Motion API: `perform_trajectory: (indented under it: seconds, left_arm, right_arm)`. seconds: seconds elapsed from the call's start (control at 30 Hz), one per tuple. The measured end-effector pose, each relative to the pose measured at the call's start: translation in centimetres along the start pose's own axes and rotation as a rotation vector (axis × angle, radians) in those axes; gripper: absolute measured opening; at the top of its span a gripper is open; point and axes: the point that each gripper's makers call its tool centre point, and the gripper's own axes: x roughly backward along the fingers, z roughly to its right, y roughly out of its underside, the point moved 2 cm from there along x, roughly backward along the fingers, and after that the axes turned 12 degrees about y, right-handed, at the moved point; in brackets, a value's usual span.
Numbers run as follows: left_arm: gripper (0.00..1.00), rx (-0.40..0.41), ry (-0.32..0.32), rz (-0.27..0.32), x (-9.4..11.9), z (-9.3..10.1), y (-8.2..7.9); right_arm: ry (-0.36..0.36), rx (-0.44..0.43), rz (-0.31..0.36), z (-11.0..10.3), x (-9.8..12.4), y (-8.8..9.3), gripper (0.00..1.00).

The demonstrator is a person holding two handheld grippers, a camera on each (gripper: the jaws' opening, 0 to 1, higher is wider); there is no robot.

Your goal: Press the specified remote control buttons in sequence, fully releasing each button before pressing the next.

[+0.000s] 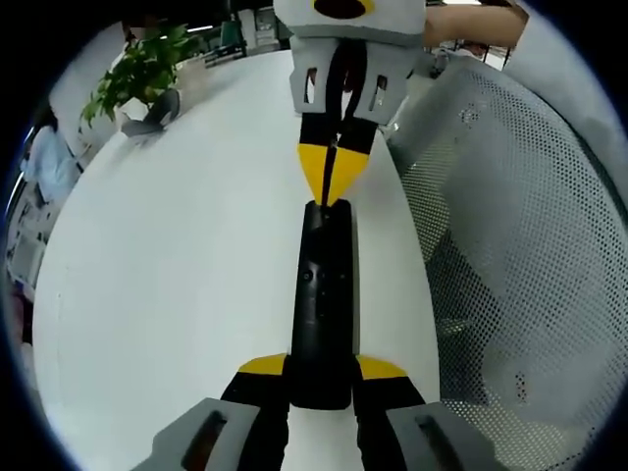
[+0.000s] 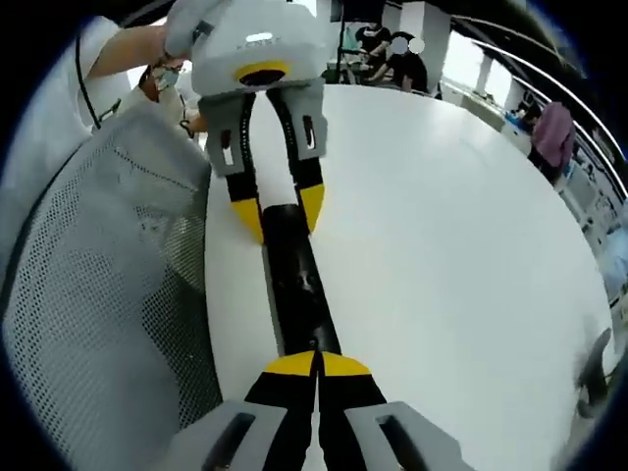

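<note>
In the left gripper view, a plant (image 1: 137, 74) stands at the far left of the white bench (image 1: 177, 275), with a small grey object just beside it. A person sits at the left edge, beyond the bench.

In the middle, the black remote (image 1: 322, 304) lies lengthwise on the bench, running from near to far. The left tool (image 1: 322, 378) is clamped on the remote's near end — one yellow-tipped jaw on each side of the body, both touching it. At the far end the right tool (image 1: 334, 177) comes in from the top of the view, its two yellow tips brought together into a point that meets the top of the remote's far end. Whether a button is under that point cannot be told. Small buttons show faintly along the remote's upper half.

To the right, a white mesh chair back (image 1: 530, 245) stands just beside the bench edge, and a hand shows at the top right behind the right tool.

In the right gripper view, the mesh chair back (image 2: 98, 294) is on the left, against the bench (image 2: 451, 245) edge. The remote (image 2: 294, 285) runs away from the camera down the middle. The right tool (image 2: 317, 365) has its jaws closed together, tips resting on the near end of the remote. At the far end the left tool (image 2: 278, 211) straddles the remote, its jaws gripping both sides — a hand and sleeve hold it from above. People (image 2: 392, 59) stand far off beyond the bench, and another at the far right.
</note>
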Motion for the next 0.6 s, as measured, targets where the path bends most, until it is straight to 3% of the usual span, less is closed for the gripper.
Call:
perform_trajectory:
  seconds: [0.23,0.6]
  left_arm:
    - [0.24,0.005,-0.001,-0.038,-0.03,0.03,-0.08]
    - [0.24,0.003,0.0,-0.007,0.01,0.0,0.04]
  right_arm:
    - [-0.01,0.085,-0.014,-0.8,-0.6,-0.39,0.0]
    - [-0.015,0.211,-0.079,-0.74,-0.96,-0.6,0.0]
